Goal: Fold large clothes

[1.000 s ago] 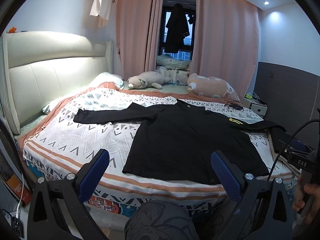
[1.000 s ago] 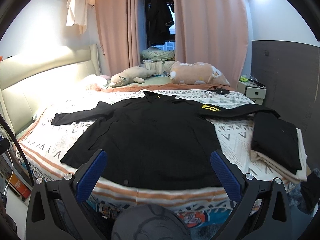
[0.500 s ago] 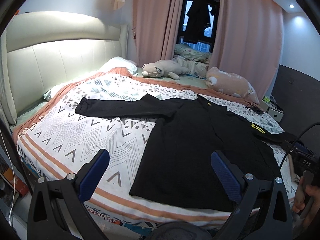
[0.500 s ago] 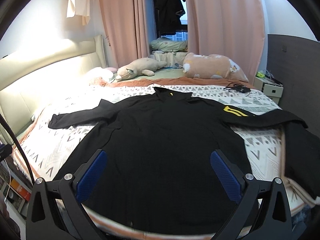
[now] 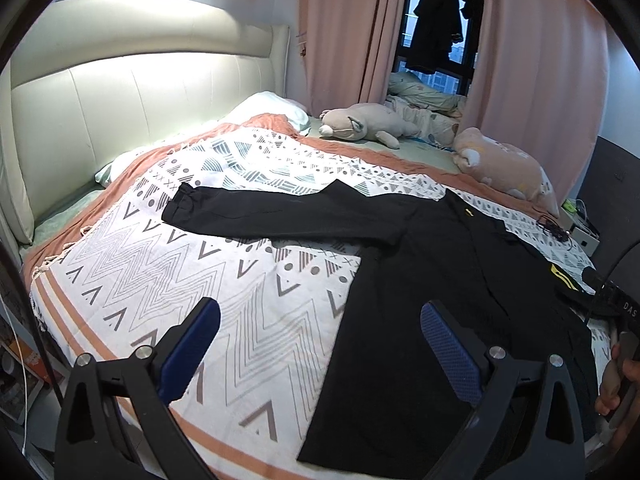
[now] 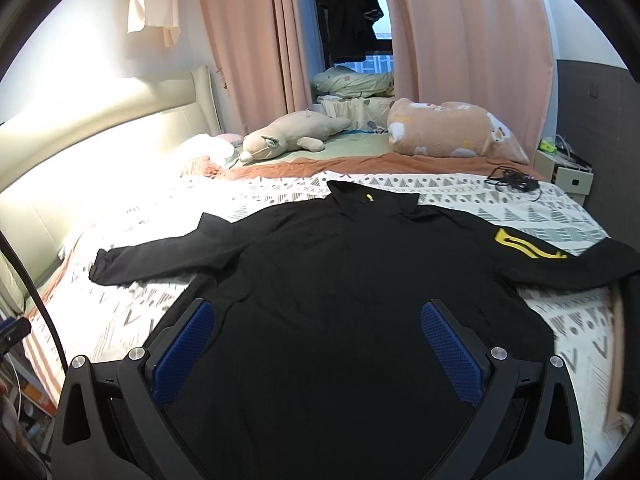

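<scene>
Hovering over black shirt [image 6: 340, 300], left gripper [image 5: 320, 344] and right gripper [image 6: 320, 344] jaws apart, empty

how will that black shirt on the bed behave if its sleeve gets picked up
Probably floppy: the black shirt lies flat with soft wrinkles, so a lifted sleeve would likely droop from the left gripper. It looks thin and likely light. The patterned bedspread may drag on it rather than let it slide.
</scene>
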`<control>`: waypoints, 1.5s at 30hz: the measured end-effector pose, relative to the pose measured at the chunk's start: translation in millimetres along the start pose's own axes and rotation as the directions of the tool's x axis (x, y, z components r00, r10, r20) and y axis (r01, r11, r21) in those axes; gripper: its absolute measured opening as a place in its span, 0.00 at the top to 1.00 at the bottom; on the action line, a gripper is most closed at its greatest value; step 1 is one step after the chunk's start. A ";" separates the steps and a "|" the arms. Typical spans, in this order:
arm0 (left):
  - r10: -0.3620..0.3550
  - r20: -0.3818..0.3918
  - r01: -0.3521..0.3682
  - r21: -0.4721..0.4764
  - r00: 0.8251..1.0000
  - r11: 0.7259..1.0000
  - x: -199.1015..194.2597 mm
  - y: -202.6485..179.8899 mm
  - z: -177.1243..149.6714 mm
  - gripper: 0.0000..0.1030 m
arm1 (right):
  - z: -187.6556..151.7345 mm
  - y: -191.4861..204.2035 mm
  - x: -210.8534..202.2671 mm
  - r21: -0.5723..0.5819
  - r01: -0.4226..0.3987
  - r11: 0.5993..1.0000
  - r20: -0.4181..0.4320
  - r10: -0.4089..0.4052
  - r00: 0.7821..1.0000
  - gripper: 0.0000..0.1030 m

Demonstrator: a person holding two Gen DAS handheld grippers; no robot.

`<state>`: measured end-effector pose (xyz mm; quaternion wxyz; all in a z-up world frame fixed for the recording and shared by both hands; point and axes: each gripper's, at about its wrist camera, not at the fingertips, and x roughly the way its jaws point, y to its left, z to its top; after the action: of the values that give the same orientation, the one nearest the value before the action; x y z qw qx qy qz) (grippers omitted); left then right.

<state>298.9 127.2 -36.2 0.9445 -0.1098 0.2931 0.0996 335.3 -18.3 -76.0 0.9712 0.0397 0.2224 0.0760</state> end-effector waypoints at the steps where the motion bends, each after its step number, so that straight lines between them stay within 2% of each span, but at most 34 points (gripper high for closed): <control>1: 0.002 -0.007 -0.003 -0.011 1.000 1.000 8.0 4.6 4.8 0.02 | 4.1 1.3 8.8 0.004 -0.004 1.000 -0.003 0.004 1.000 0.00; 11: 0.032 -0.053 -0.036 -0.081 0.998 0.996 72.4 44.8 48.0 0.05 | 41.4 11.2 105.2 0.052 -0.048 0.997 -0.088 0.052 0.995 0.00; 20: 0.061 -0.133 -0.086 -0.192 0.989 0.978 153.0 97.1 73.8 0.14 | 75.0 22.9 187.0 0.070 -0.070 0.995 -0.156 0.080 0.984 0.00; 27: 0.076 -0.204 -0.133 -0.284 0.976 0.950 215.0 141.0 79.2 0.22 | 80.3 35.7 243.6 0.062 -0.098 0.993 -0.216 0.109 0.970 0.15; 32: 0.071 -0.269 -0.162 -0.334 0.960 0.929 262.4 168.5 78.2 0.27 | 79.5 38.8 278.1 0.084 -0.124 0.989 -0.259 0.141 0.956 0.18; 38: 0.078 -0.334 -0.214 -0.392 0.939 0.895 305.0 190.8 76.5 0.29 | 89.6 42.3 317.7 0.108 -0.134 0.985 -0.298 0.161 0.941 0.30; 40: 0.094 -0.368 -0.249 -0.399 0.925 0.883 319.4 197.7 74.7 0.36 | 94.0 47.3 330.9 0.109 -0.135 0.985 -0.305 0.163 0.938 0.33; 43: 0.127 -0.403 -0.298 -0.398 0.907 0.868 335.2 205.9 72.2 0.38 | 96.7 59.5 351.5 0.105 -0.137 0.985 -0.323 0.164 0.932 0.35; 45: 0.141 -0.415 -0.323 -0.407 0.899 0.854 344.0 212.0 70.8 0.48 | 93.6 69.7 368.0 0.101 -0.142 0.985 -0.352 0.169 0.921 0.37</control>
<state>561.0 391.3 -208.8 0.7980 -0.3134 0.4445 0.2597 694.6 107.2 -140.9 0.9029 0.0781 0.3949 0.1507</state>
